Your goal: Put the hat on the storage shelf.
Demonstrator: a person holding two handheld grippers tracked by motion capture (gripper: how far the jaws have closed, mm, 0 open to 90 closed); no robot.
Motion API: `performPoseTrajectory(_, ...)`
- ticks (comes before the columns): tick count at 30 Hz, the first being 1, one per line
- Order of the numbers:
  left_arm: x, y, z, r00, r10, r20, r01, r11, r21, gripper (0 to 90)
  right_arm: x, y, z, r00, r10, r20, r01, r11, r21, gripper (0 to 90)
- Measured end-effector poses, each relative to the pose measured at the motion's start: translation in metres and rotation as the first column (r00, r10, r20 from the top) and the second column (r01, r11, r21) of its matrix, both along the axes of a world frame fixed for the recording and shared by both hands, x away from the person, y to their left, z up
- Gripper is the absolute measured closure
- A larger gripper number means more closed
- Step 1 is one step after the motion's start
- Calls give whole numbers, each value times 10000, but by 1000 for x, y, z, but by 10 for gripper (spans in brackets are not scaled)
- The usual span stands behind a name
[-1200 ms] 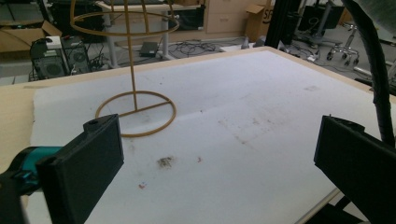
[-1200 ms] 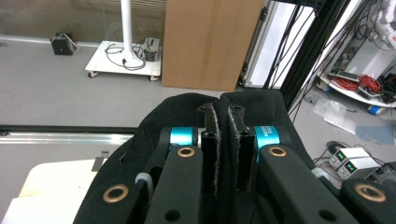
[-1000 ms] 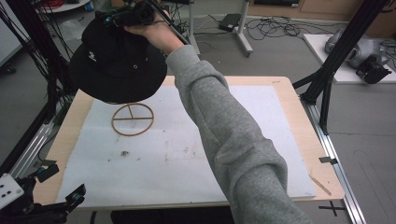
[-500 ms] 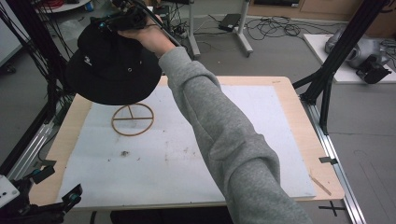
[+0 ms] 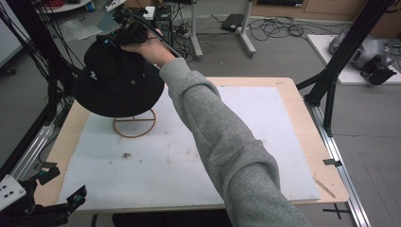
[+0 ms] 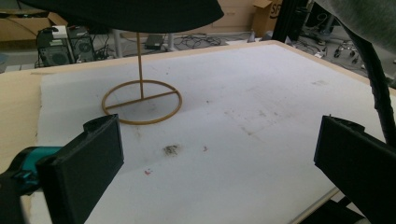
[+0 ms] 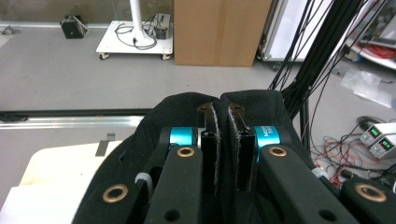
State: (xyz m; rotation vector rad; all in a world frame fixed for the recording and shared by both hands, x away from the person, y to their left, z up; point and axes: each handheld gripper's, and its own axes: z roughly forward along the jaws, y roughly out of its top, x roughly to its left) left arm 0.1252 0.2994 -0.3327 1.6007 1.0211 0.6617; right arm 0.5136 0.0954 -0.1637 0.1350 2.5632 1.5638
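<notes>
High view: the black bucket hat (image 5: 118, 82) hangs in the upper left of the frame, pinched at its crown by the right gripper (image 5: 126, 34), which a hand in a grey sleeve (image 5: 222, 142) carries across from the lower right. Under the hat, partly covered by its brim, the round base of the wire hat stand (image 5: 135, 124) lies on the white surface (image 5: 265, 142). The hat's opening faces down and the stand is just below it, a little to the right of the hat's middle, so my judgement is that the coming move is a descent with a small correction to the right. The left gripper (image 5: 52, 208) waits in the lower left corner, well apart from the hat.

Left gripper view: its own jaws stand wide, with nothing between them. The stand's thin upright rod (image 6: 139, 63) rises from the ring straight into the underside of the brim (image 6: 130, 14) at the top of the frame; whether the rod's top touches the inside of the crown I cannot tell.

Right gripper view: the jaws are closed narrow on a fold of the hat's black cloth (image 7: 223, 140), which the high view does not show.
</notes>
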Motion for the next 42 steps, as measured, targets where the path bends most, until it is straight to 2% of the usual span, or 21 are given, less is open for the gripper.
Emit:
performPoseTrajectory(5,1,-1,-1,10000,-30,-44,30,10000,3,17,0,3,-10,9998,72,-190,-76,9998,-196,857)
performPoseTrajectory(7,1,-1,-1,10000,-39,-51,39,10000,21,17,-1,6,-16,9998,110,-187,-119,9989,-447,857)
performPoseTrajectory(12,1,1,-2,10000,31,-62,-31,10000,-41,17,-1,7,-23,9994,96,-330,-113,9986,-515,856)
performPoseTrajectory(23,2,-1,-2,10000,-34,-67,34,10000,-7,17,-2,4,-26,9988,145,-458,-168,9987,-489,848)
performPoseTrajectory(31,2,-1,-2,10000,-53,-85,52,10000,-12,17,0,0,-24,9977,37,-674,-53,9997,-232,750)
performPoseTrajectory(32,3,-1,-3,9999,-50,-99,50,10000,-9,17,1,-1,-23,9972,-145,-728,141,9999,-59,652)
performPoseTrajectory(34,3,-1,-3,9999,-65,-99,64,10000,-33,17,2,-3,-22,9959,-258,-864,270,9995,136,582)
performPoseTrajectory(35,3,-1,-3,9999,-65,-99,64,10000,-33,17,2,-3,-22,9959,-258,-864,270,9995,136,582)
performPoseTrajectory(36,3,-1,-3,9999,-72,-104,71,10000,-29,17,2,-4,-21,9960,-299,-846,315,9993,181,528)
performPoseTrajectory(37,3,-2,-3,9999,-70,-98,70,10000,-39,17,3,-5,-20,9954,-396,-872,423,9987,291,432)
performPoseTrajectory(38,3,-2,-3,9999,-80,-89,79,10000,-40,17,3,-5,-20,9954,-396,-872,423,9987,291,432)
performPoseTrajectory(39,3,-2,-3,9999,-80,-126,80,10000,-12,17,4,-6,-20,9937,-504,-999,547,9977,408,322)
performPoseTrajectory(40,3,-2,-3,9999,-80,-126,80,10000,-12,17,4,-6,-20,9938,-558,-959,605,9970,472,281)
performPoseTrajectory(42,3,-2,-3,9999,-89,-106,89,10000,-10,18,5,-7,-21,9918,-432,-1203,501,9972,549,222)
